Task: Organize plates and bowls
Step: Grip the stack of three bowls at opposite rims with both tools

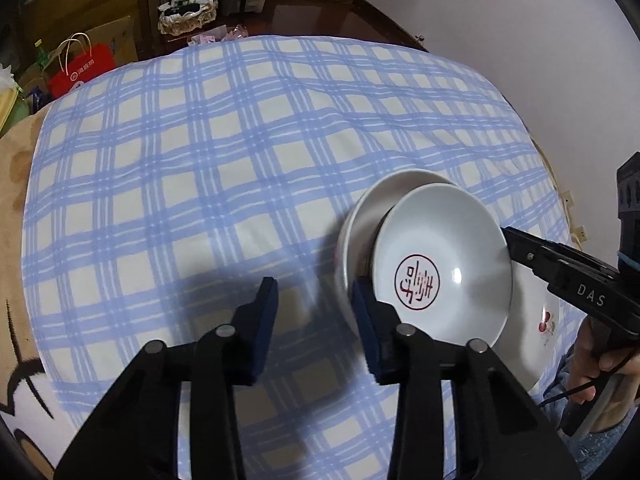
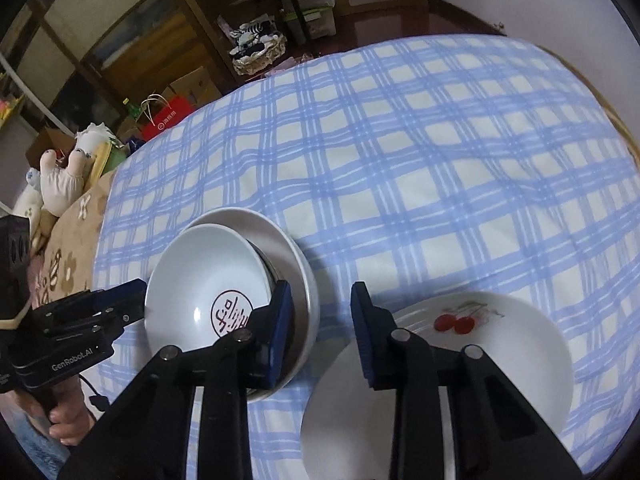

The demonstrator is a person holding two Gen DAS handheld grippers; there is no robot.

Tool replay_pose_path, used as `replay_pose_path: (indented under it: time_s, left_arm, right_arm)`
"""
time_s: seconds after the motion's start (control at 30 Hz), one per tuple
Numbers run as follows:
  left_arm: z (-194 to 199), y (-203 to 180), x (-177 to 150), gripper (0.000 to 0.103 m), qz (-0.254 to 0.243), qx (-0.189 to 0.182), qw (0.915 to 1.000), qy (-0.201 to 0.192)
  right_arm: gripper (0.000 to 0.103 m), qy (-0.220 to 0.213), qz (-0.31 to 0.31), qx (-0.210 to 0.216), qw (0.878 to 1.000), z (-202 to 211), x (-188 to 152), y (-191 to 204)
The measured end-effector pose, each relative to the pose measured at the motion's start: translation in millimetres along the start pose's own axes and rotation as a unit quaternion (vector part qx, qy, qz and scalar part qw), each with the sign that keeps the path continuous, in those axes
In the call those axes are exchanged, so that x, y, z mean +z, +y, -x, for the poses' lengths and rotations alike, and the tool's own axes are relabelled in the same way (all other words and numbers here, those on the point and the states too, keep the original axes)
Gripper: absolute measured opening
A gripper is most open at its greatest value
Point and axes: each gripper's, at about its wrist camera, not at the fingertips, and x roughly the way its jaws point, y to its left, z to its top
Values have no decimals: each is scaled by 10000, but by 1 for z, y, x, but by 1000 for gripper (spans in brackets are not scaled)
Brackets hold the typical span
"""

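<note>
A white bowl with a red round mark (image 1: 444, 256) (image 2: 208, 272) lies tilted and off-centre inside a second white bowl (image 1: 368, 208) (image 2: 280, 236) on the blue checked cloth. My left gripper (image 1: 313, 282) (image 2: 132, 300) stands partly open over bare cloth, its right finger (image 1: 366, 320) against the marked bowl's left rim. My right gripper (image 2: 321, 284) (image 1: 516, 240) is also partly open with nothing between its pads, its left finger (image 2: 280, 320) at the same bowl's right rim. Beside the bowls on the right lies a white plate with cherries (image 2: 500, 352) (image 1: 532, 320).
The blue checked cloth (image 1: 200, 160) covers a round table, with a brown patterned blanket (image 2: 68, 252) at its left. Beyond the far edge are a red paper bag (image 1: 80, 68), a basket of cloth items (image 2: 260, 52) and wooden shelves. A hand (image 2: 68, 424) grips the left handle.
</note>
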Motion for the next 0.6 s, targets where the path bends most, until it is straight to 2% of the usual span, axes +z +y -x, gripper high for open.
replay_pose_path:
  time_s: [0.07, 0.13, 0.23, 0.27, 0.6]
  left_arm:
    - [0, -2, 0, 30, -22, -46, 10000, -14]
    - [0, -3, 0, 30, -36, -64, 10000, -25]
    - [0, -3, 0, 30, -84, -78, 9999, -26]
    - [1, -3, -1, 31, -112, -78, 9999, -29]
    - [-1, -2, -1, 31, -168, 18, 9998, -44]
  right_arm:
    - [33, 13, 3, 11, 10000, -1, 0, 0]
    - [33, 23, 0, 9, 10000, -1, 0, 0]
    - [13, 92, -2, 21, 10000, -5, -2, 1]
    - [12, 98, 12, 40, 9999, -6, -2, 1]
    - [11, 92, 115, -37, 9999, -5, -2, 6]
